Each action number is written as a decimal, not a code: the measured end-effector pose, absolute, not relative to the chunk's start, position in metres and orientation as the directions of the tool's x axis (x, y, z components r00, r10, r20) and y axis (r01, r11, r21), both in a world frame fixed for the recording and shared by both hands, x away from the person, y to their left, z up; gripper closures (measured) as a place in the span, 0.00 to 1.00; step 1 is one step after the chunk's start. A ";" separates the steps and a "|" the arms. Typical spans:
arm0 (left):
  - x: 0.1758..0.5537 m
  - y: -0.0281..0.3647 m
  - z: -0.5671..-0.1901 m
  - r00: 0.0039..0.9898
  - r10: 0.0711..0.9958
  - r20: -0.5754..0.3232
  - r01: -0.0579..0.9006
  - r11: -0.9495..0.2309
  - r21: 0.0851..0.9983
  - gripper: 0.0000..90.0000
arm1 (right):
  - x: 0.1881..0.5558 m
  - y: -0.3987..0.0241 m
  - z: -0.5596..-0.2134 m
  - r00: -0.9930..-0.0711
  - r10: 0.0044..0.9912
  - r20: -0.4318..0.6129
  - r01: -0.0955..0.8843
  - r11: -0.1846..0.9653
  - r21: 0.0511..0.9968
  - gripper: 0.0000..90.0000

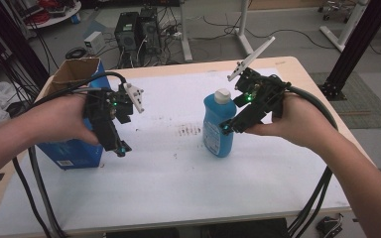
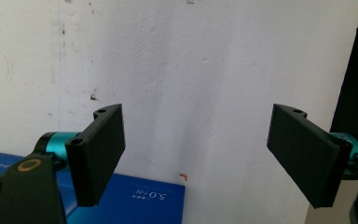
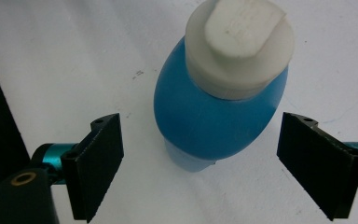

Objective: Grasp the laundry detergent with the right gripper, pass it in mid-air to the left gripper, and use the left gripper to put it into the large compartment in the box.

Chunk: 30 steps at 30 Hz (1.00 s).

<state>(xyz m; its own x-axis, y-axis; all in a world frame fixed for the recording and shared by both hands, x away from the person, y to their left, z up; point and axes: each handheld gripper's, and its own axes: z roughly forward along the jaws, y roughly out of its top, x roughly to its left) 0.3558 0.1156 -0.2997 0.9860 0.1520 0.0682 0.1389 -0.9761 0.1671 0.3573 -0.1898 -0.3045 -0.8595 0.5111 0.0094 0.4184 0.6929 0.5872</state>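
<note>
Two grippers: one in each hand, above a table (image 1: 178, 198) with a white cover.
Right gripper (image 1: 226, 128): jaws wide apart, clamped on nothing; held just beside the bottle, at its right side in the high view.
Right gripper view: bottle between the two spread jaws but farther on, touching neither; white cap (image 3: 240, 44) nearest the camera, blue body below it.
Bottle (image 1: 218, 130): blue, white cap on, upright on the white cover near the middle of the table.
Left gripper (image 1: 121, 148): jaws wide apart, holding nothing; well apart from the bottle, above the near corner of the box.
Box (image 1: 74, 148): blue, cardboard flaps open at the top, at the left edge of the table.
Left gripper view: white cover between the jaws, a corner of the blue box (image 2: 144, 200) low in the frame.
</note>
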 end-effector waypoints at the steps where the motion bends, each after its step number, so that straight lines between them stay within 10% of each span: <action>1: 0.355 0.116 -0.300 0.986 0.155 0.066 0.143 -0.976 0.167 0.21 | 0.357 -0.190 -0.306 -0.858 0.514 0.014 0.422 0.689 0.589 0.15; 30: 0.356 0.116 -0.300 0.985 0.159 0.062 0.147 -0.975 0.164 0.21 | 0.354 -0.170 -0.333 -0.828 0.560 -0.037 0.434 0.681 0.589 0.15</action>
